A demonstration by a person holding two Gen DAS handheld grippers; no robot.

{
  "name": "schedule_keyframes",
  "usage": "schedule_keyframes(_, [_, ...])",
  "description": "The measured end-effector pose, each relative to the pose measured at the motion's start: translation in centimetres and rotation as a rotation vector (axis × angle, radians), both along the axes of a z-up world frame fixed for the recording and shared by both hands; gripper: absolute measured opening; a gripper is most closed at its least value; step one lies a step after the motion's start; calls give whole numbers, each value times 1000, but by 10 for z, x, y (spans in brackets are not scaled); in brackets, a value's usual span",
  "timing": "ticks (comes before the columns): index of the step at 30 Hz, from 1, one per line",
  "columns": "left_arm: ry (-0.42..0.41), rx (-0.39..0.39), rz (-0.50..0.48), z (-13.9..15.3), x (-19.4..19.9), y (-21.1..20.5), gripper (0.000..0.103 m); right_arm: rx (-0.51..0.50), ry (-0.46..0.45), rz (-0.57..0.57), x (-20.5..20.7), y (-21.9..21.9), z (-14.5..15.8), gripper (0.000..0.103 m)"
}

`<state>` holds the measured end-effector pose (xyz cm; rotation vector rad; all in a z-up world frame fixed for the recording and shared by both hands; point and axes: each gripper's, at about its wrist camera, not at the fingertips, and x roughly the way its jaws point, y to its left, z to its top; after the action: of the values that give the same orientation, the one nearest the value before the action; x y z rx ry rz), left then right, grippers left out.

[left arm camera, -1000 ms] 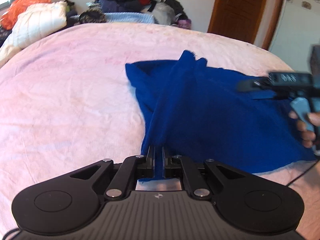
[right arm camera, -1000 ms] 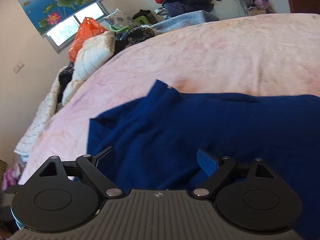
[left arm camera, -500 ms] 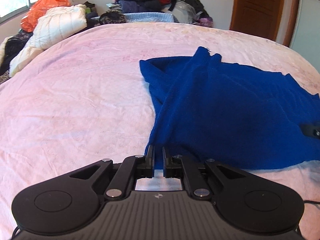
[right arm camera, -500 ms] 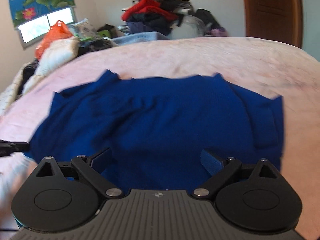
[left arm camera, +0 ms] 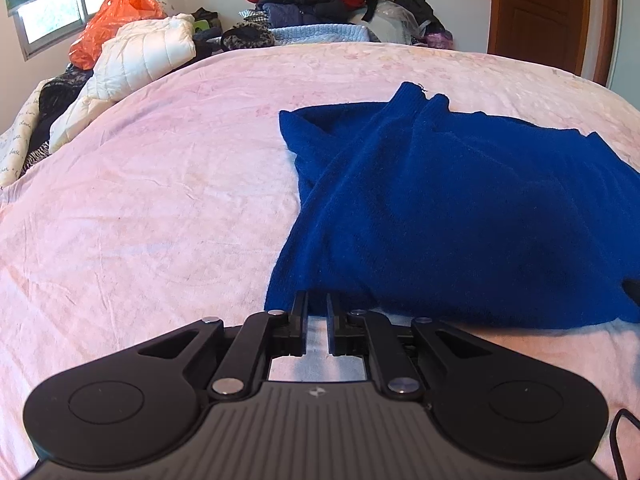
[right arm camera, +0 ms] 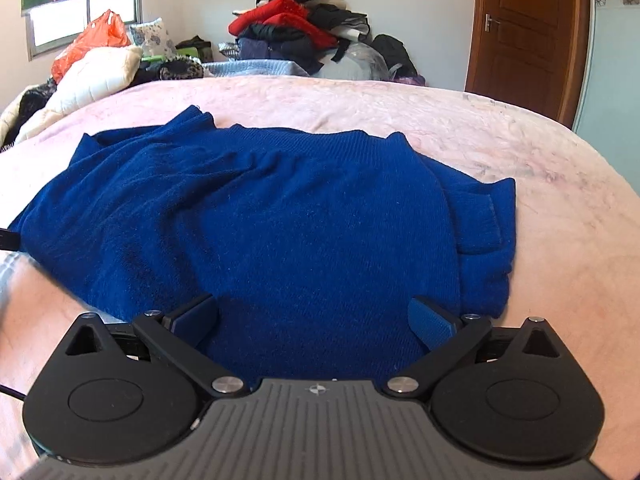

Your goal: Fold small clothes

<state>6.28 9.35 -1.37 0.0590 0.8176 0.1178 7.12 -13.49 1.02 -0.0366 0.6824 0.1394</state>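
A blue sweater point(right arm camera: 304, 232) is lying spread on the pink blanket point(left arm camera: 160, 200) of the bed, toward the bed's near edge; one sleeve is lying folded over its body on the side toward the door point(right arm camera: 528, 36). The left gripper point(left arm camera: 318, 312) is sitting at the sweater's near hem, its jaws nearly pressed together with a thin gap; whether cloth is being pinched there cannot be told. The right gripper point(right arm camera: 314, 316) is hovering over the sweater's near part, its jaws spread wide and gripping nothing; a heap of clothes point(right arm camera: 304, 36) is sitting beyond the bed's far edge.
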Motion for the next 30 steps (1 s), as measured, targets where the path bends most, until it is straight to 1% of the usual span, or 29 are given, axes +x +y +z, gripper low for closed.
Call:
schedule_keyframes(5, [13, 3, 3, -4, 1, -1, 12, -3, -6, 3, 0, 1, -1, 103])
schedule_keyframes(6, [12, 7, 0, -4, 0, -1, 13, -3, -7, 3, 0, 1, -1, 103])
schedule_keyframes(7, [11, 9, -1, -5, 1, -3, 19, -2, -6, 3, 0, 1, -1, 103])
schedule_keyframes(8, [6, 8, -4, -5, 0, -3, 34, -1, -6, 3, 0, 1, -1, 103])
schedule_keyframes(9, [-3, 5, -11, -4, -2, -3, 45, -2, -7, 2, -1, 2, -1, 103])
schedule_keyframes(10, [-16, 7, -12, -4, -4, -4, 76, -2, -7, 2, -1, 2, -1, 103])
schedule_keyframes(11, [-42, 18, -7, -3, -7, -5, 89, -2, -7, 2, -1, 2, -1, 103])
schedule_keyframes(12, [-71, 34, -7, -2, -11, -6, 90, -1, -7, 2, -1, 1, -1, 103])
schedule_keyframes(13, [-80, 52, -12, -1, -12, -8, 90, -1, -7, 2, -1, 1, -1, 103])
schedule_keyframes(15, [-72, 67, -20, -1, -12, -10, 90, -2, -6, 2, -1, 2, -1, 103])
schedule_keyframes(20, [-57, 43, -10, -4, -10, -8, 90, -2, -7, 2, -1, 2, -1, 103])
schedule_keyframes(28, [-45, 44, 4, -7, -10, -2, 90, -2, -6, 2, -1, 2, -1, 103])
schedule_keyframes(30, [-42, 54, 9, -8, -10, 2, 90, -2, -6, 3, -1, 2, -1, 103])
